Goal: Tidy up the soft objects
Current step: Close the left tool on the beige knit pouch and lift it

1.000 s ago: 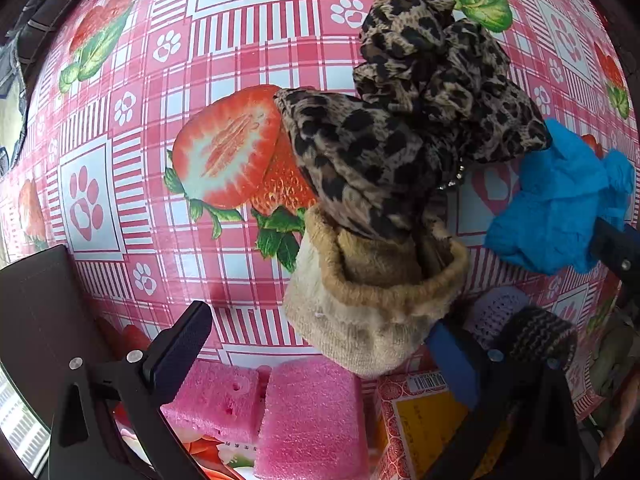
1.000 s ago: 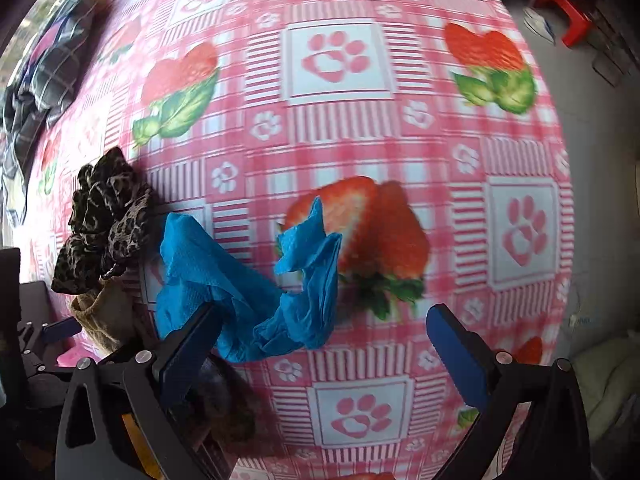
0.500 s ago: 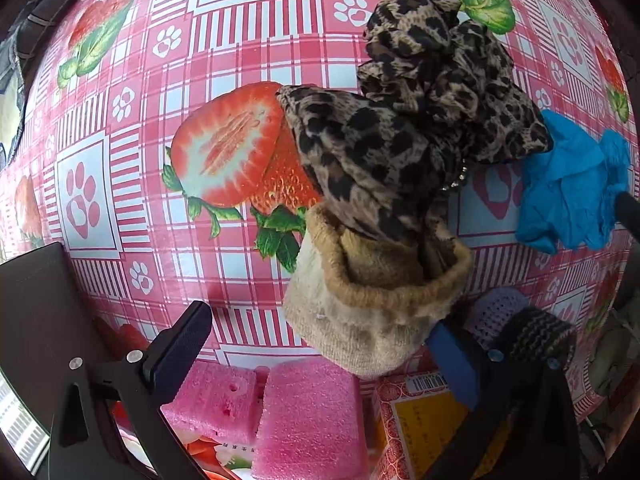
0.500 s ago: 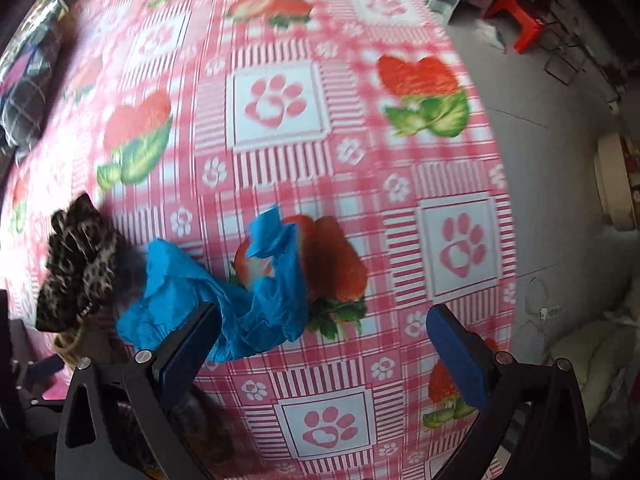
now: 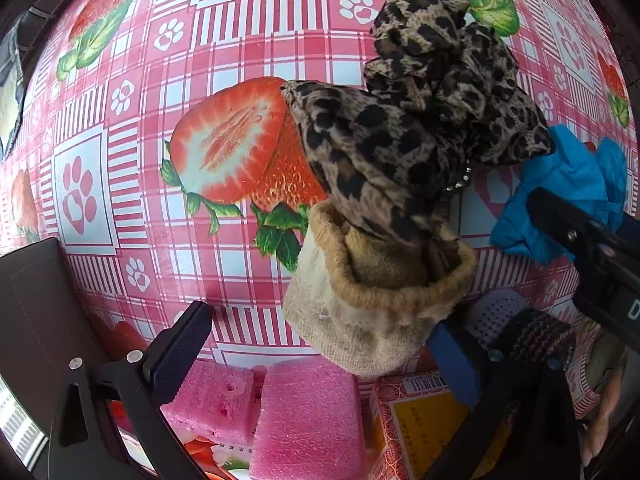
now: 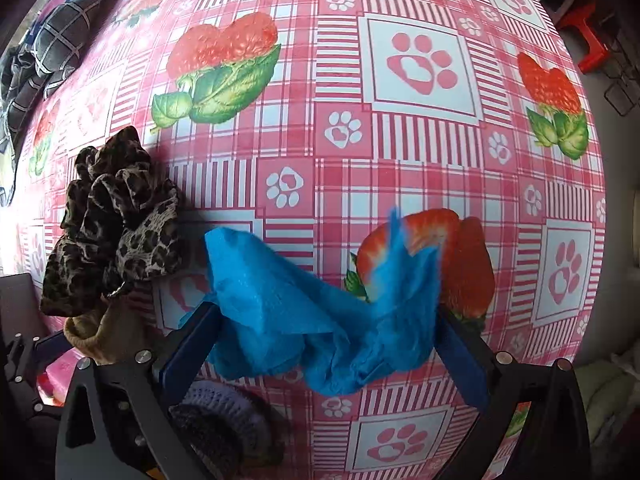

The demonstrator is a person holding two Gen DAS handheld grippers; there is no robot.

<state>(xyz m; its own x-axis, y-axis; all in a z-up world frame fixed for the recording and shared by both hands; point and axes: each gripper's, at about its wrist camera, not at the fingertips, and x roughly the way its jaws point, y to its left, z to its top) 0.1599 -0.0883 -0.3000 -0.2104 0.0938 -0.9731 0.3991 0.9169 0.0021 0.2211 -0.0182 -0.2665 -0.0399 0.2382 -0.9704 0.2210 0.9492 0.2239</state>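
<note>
A crumpled blue cloth (image 6: pixel 320 320) lies on the pink strawberry tablecloth (image 6: pixel 400 140). My right gripper (image 6: pixel 324 356) is open, its fingers on either side of the cloth, close around it. The cloth also shows at the right of the left wrist view (image 5: pixel 560 200), with the right gripper's finger over it. A leopard-print fabric (image 5: pixel 420 120) sits in a beige knitted sock (image 5: pixel 372 308); both show in the right wrist view, fabric (image 6: pixel 112 224) above sock (image 6: pixel 100 332). My left gripper (image 5: pixel 320 356) is open and empty, just short of the sock.
Pink foam blocks (image 5: pixel 280 412) and a red-yellow box (image 5: pixel 424 420) lie below the left gripper. A dark knitted item (image 5: pixel 536 336) sits by the box, also in the right wrist view (image 6: pixel 216 420). Plaid clothing (image 6: pixel 48 40) lies at the table's far left.
My right gripper has moved forward and down onto the blue cloth, which now sits between its fingers. The left gripper has barely moved.
</note>
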